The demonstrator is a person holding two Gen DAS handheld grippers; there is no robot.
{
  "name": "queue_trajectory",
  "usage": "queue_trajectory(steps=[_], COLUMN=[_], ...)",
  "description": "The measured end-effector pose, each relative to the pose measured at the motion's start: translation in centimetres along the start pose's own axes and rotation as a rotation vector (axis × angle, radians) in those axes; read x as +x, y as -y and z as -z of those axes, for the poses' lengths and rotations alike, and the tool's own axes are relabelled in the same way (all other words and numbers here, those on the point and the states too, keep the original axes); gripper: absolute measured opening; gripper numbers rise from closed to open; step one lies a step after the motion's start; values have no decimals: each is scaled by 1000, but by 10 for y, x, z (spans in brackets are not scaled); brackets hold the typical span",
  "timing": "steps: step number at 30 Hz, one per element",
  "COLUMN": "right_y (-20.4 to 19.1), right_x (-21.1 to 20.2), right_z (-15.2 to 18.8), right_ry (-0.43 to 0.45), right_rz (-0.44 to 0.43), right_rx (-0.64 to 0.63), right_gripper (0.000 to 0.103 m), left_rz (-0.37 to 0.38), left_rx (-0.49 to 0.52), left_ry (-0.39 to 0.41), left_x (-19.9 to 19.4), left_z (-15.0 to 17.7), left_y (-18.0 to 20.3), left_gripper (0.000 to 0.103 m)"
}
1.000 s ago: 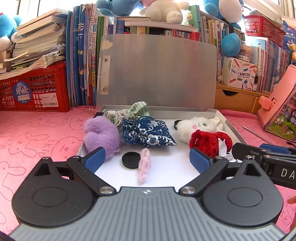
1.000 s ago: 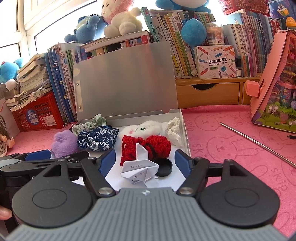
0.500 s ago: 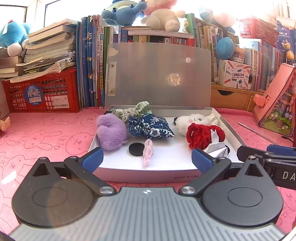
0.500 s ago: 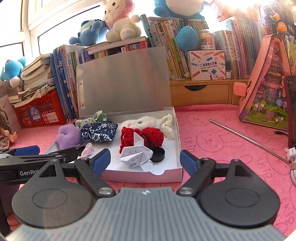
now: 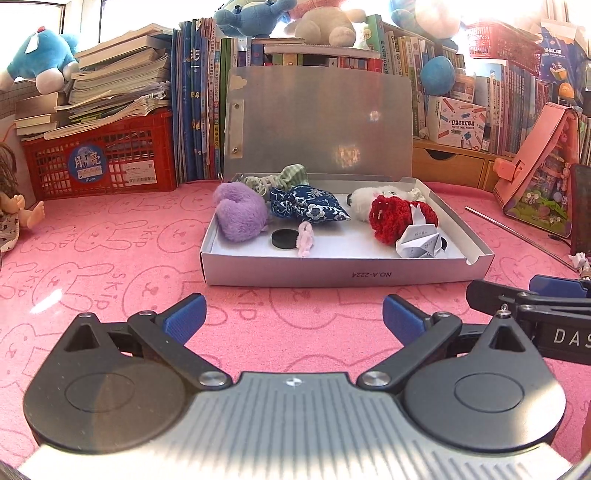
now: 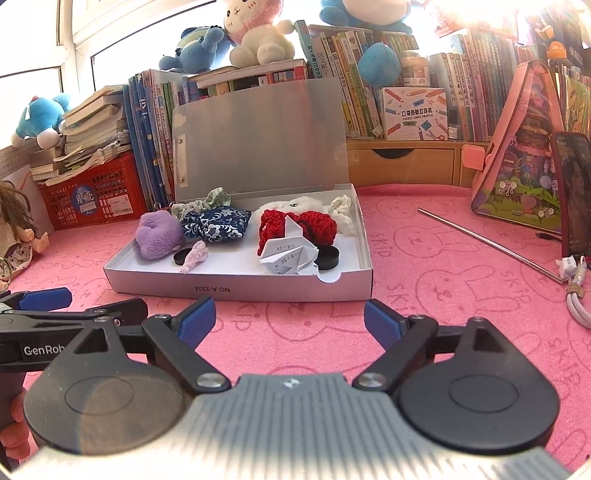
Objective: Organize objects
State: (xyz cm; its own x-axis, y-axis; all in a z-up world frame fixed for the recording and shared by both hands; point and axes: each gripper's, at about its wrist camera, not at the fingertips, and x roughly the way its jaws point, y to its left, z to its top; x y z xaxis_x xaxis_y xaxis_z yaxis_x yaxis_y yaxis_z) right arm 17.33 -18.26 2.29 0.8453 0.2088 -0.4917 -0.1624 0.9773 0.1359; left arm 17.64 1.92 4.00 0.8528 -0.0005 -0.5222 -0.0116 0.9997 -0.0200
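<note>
Right of the box [image 6: 236, 286], a rod [image 6: 487, 242], seemingly metal.

Child's room: plush toys [image 6: 260, 35], books [image 5: 517, 107]

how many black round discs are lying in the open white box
2. One black disc lies near the front left, beside the small pink fuzzy piece. The other black disc sits at the front right, partly behind the folded paper. More may be hidden under the soft items.

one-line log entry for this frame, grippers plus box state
left gripper: open, empty | right gripper: opening, empty | box: lid up, filled | paper rabbit: in box
</note>
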Motion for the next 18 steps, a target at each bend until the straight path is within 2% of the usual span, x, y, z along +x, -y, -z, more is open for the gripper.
queue_trajectory(steps=[10,18], right_y=[-3,-9], right_x=[-16,-18], right_z=[23,41], right_ry=[-27,-57], right_rz=[24,42], right_rx=[-23,-60], right_gripper=[93,94], left_rz=[-13,-32], left_rx=[-3,-11], left_ry=[-29,-79], left_x=[-22,-21], left_z=[26,45], left_y=[-10,-16], left_gripper=[103,103])
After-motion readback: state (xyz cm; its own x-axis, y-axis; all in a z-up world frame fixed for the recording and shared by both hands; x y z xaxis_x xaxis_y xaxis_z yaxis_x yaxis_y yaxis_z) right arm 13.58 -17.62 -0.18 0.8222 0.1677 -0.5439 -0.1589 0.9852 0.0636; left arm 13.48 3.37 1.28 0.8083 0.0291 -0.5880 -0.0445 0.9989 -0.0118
